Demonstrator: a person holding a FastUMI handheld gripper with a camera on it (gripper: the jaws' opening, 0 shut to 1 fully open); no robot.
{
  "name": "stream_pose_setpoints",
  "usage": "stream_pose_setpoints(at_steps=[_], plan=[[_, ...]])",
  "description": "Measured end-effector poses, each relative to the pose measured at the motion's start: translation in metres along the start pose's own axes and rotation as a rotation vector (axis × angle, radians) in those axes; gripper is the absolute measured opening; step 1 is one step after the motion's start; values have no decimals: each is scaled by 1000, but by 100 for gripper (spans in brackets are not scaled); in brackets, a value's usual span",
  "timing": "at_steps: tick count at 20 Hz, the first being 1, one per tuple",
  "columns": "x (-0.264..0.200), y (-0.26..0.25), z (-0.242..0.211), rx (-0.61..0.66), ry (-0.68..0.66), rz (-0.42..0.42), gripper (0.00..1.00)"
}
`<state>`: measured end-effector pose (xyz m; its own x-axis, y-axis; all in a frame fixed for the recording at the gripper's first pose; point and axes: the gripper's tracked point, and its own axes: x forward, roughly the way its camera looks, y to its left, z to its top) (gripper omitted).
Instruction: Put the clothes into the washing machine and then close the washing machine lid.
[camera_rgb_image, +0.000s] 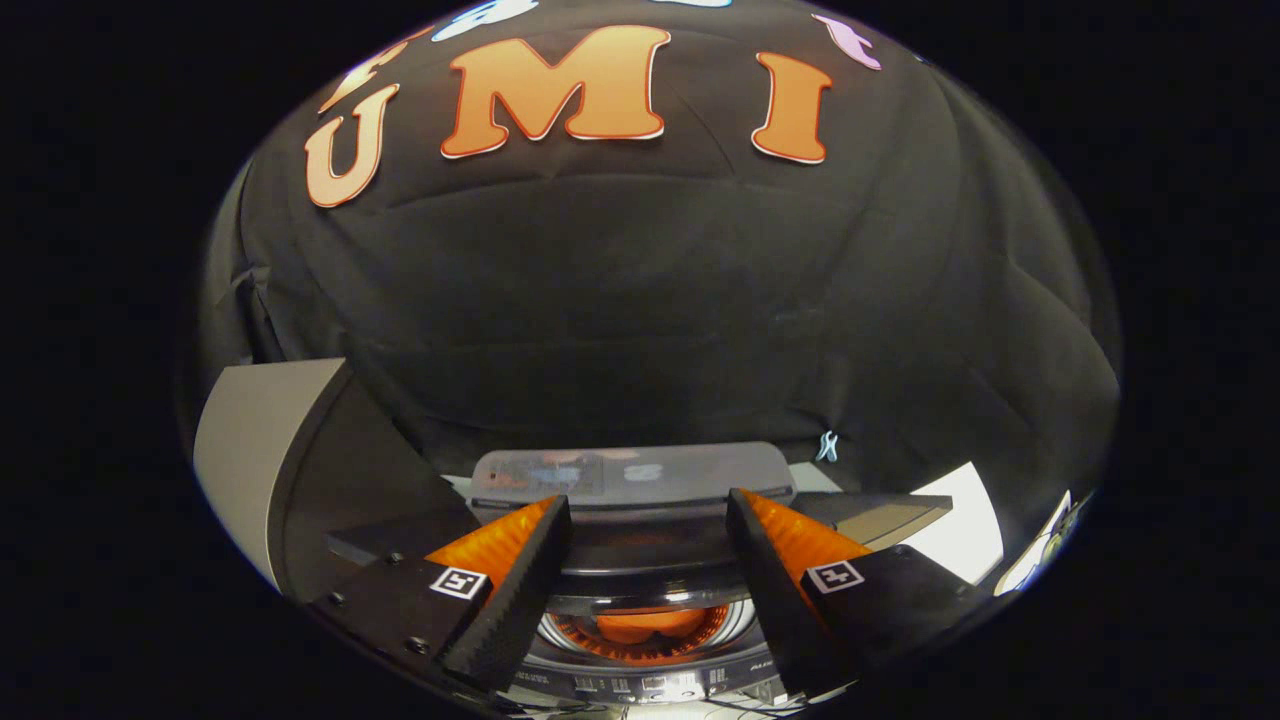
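The hand-held gripper (648, 545) is positioned above the washing machine (640, 680), with its two fingers spread wide apart and nothing held between them. Directly below the gap between the fingers lies the round drum opening (640, 640) of the washing machine. An orange garment (645, 626) rests inside the drum. The washing machine lid (632, 474), a translucent grey panel, appears raised and stands just beyond the fingertips, behind the opening. A dark rim runs between the lid and the drum opening. The control panel (640, 686) of the machine runs along the near edge, below the drum. A grey and dark panel (270, 450) stands to the left of the machine. To the right, a bare white surface (965, 525) lies beside the machine.
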<state>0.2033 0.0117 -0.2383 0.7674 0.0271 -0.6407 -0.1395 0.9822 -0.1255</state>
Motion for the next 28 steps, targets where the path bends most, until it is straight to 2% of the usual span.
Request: stream_pose_setpoints(at_steps=[4,9,20,28], plan=[[-11,-3,-29,50,43,18,100],[-35,-11,-25,47,22,11,100],[-152,-26,84,59,-262,40,99],[-221,-42,147,29,-412,27,99]])
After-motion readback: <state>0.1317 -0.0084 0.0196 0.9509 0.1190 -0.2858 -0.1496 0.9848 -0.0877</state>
